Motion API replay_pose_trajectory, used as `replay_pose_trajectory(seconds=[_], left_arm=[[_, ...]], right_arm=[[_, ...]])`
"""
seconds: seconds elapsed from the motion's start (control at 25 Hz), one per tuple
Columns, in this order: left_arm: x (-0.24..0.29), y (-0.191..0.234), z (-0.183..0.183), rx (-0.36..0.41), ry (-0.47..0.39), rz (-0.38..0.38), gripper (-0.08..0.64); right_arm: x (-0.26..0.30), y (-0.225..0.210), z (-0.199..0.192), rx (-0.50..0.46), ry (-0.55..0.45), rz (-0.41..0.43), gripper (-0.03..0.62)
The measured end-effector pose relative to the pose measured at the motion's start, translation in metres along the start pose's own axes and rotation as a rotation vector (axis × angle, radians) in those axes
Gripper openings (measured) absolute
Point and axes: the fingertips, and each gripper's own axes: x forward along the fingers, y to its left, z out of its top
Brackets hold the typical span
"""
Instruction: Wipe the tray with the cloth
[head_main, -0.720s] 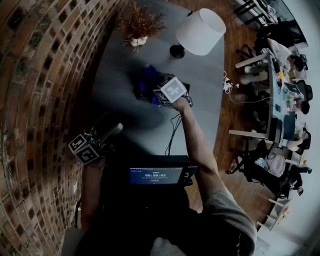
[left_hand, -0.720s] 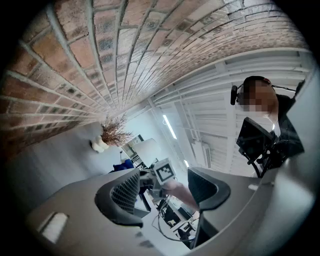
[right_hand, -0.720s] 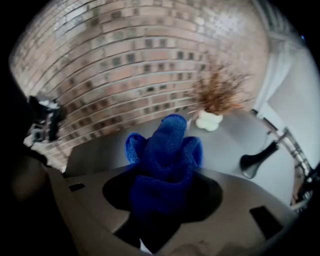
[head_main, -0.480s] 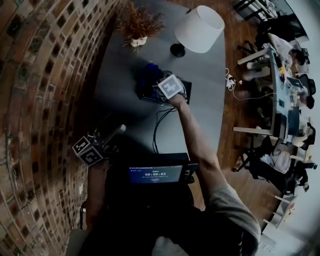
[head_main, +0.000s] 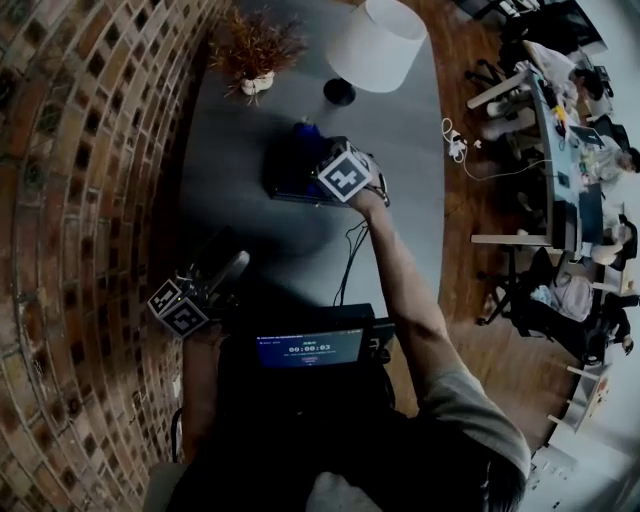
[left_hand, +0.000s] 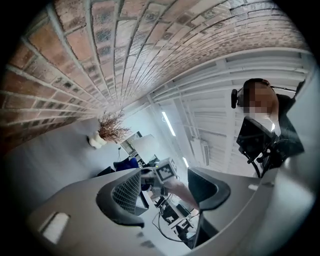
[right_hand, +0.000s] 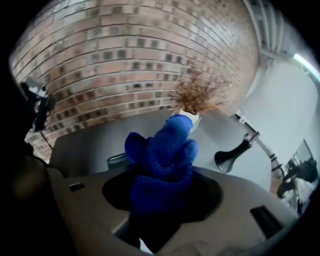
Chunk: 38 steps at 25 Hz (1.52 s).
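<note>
The right gripper (head_main: 325, 165) is reaching out over a flat dark tray (head_main: 283, 188) that is lying on the big grey table (head_main: 405, 210). Its two jaws are squeezing a fluffy blue cloth (right_hand: 161, 160), and the cloth is bunching up and poking out past the tips. In the head view the cloth (head_main: 305, 132) is showing at the far side of the tray, just past the gripper. It is hard to tell if the cloth is touching the tray or hanging just above it. In the right gripper view a little bit of the tray (right_hand: 118, 160) is peeking out beside the cloth. The left gripper (head_main: 230, 265) is waiting near the close edge of the table, well apart from the tray. Its jaws are standing apart and nothing is sitting between them. A red and brown brick wall (head_main: 80, 150) is running along the left side of the table. At the far end, a dry brown plant in a small white pot (head_main: 250, 55) is standing beside a lamp with a white shade and a black foot (head_main: 375, 45).
</note>
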Motion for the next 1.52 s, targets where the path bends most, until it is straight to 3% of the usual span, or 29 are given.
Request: replay_pose_trajectory(seconds=[0.08, 0.16, 0.4, 0.48, 0.56, 0.6, 0.76, 0.84, 0.96, 1.08, 1.2, 1.28, 1.32, 1.44, 1.52], left_arm=[[0.0, -0.002, 0.0, 0.002, 0.004, -0.001, 0.299], [0.0, -0.004, 0.001, 0.004, 0.003, 0.003, 0.299], [-0.001, 0.001, 0.0, 0.007, 0.014, 0.009, 0.299], [0.001, 0.001, -0.002, 0.001, 0.023, 0.006, 0.299], [0.005, 0.0, -0.003, -0.004, 0.03, 0.001, 0.299], [0.006, 0.0, -0.003, -0.005, 0.033, -0.001, 0.299], [0.01, -0.004, -0.006, 0.0, 0.042, -0.012, 0.299], [0.011, -0.007, -0.007, 0.003, 0.042, -0.015, 0.299], [0.009, -0.011, -0.005, 0.011, 0.035, -0.012, 0.299], [0.005, -0.008, -0.001, 0.009, 0.037, 0.004, 0.299], [0.007, -0.002, -0.004, -0.002, 0.049, 0.009, 0.299], [0.01, -0.001, -0.007, -0.007, 0.054, 0.0, 0.299], [0.012, -0.001, -0.008, -0.006, 0.056, -0.006, 0.299], [0.017, -0.005, -0.012, -0.003, 0.065, -0.025, 0.299], [0.019, -0.008, -0.014, -0.002, 0.067, -0.029, 0.299]], right_arm=[[0.018, -0.024, 0.001, 0.077, 0.0, 0.001, 0.21], [0.035, -0.016, -0.008, 0.074, 0.033, 0.038, 0.21], [0.013, 0.069, -0.027, -0.159, 0.116, 0.097, 0.209], [-0.004, 0.111, -0.04, -0.238, 0.143, 0.203, 0.209], [-0.016, 0.129, -0.048, -0.236, 0.142, 0.283, 0.209], [-0.019, 0.118, -0.048, -0.2, 0.129, 0.261, 0.209], [-0.015, -0.001, -0.032, 0.0, 0.056, -0.043, 0.21], [0.0, -0.034, -0.037, 0.087, 0.064, -0.067, 0.21], [0.019, -0.021, -0.06, 0.08, 0.13, -0.012, 0.21], [0.001, 0.035, -0.07, -0.104, 0.187, 0.051, 0.209], [-0.026, 0.103, -0.09, -0.257, 0.261, 0.219, 0.209], [-0.039, 0.118, -0.094, -0.219, 0.239, 0.315, 0.209], [-0.041, 0.105, -0.09, -0.173, 0.206, 0.297, 0.209], [-0.041, 0.006, -0.07, -0.045, 0.108, 0.023, 0.21], [-0.031, -0.047, -0.066, 0.024, 0.091, -0.092, 0.21]])
